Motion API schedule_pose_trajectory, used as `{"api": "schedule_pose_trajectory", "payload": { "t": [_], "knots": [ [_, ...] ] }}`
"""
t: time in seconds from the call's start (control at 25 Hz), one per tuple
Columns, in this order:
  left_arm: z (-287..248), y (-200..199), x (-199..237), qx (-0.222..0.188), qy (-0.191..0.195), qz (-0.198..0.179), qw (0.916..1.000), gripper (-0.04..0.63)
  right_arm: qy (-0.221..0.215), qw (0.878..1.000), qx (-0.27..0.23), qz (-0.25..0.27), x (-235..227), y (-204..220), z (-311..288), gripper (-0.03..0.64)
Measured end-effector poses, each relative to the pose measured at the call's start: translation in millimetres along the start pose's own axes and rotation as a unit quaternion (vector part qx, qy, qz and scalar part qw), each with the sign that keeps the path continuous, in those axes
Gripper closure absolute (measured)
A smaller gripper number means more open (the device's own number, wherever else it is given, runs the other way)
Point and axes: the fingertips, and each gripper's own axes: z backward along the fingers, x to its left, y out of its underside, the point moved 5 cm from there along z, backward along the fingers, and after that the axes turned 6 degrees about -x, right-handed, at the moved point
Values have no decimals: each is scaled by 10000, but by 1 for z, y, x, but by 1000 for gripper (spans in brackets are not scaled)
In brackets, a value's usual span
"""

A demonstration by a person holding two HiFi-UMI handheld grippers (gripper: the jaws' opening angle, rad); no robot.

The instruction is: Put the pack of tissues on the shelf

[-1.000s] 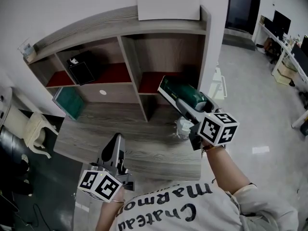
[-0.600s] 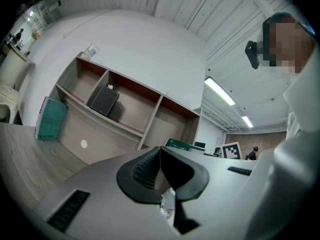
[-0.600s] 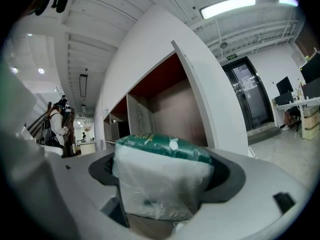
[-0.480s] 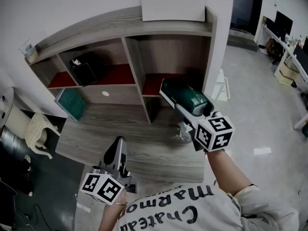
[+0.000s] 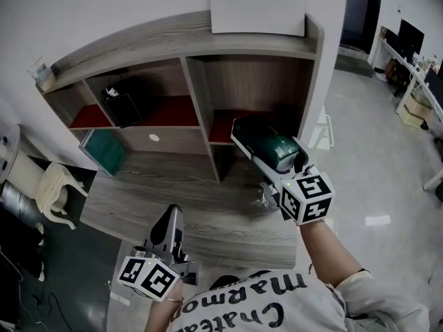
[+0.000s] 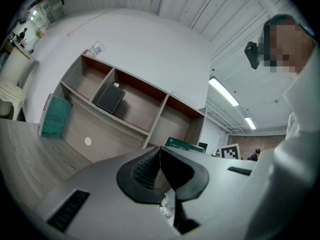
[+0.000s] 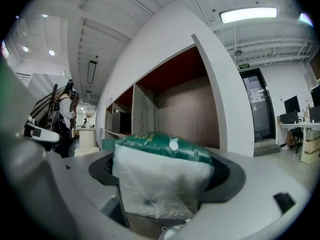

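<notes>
A person's right gripper is clenching its jaws on the single pack of tissues, green on top and white-wrapped below. It is holding the pack in the air at the mouth of the right-hand compartment of the wooden shelf, above the grey wood-grain surface. The pack is not yet resting on any board. The left gripper is hovering low near the surface's front edge, its jaws pressed together on nothing.

The step in hand, by the look of it, is the carry into that compartment. It is asking for a level pack going in long end first, clearing the upright divider on one side and the end wall on the other. The pack is then needing to lie flat on the red floor before the jaws let go. The soft wrap is bulging between the jaws, so too early a release is risking a tumble onto the surface.

Counted:
- one pack of tissues
- two grippers
- one shelf with three red-floored compartments in its upper row
- one black box in the middle compartment
- one teal packet leaning below at the left
- one white board on top
- one small clear plastic item, of a kind too small to tell, on the surface just beside the right gripper
</notes>
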Motion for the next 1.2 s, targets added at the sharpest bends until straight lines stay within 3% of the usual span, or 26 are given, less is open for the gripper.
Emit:
{"api": "schedule_pose_trajectory", "payload": {
  "t": [1.2],
  "knots": [
    [-41,-21,44,547,560,172,9968,577,-69,9987,289,411,12,5,-47,169]
  ]
}}
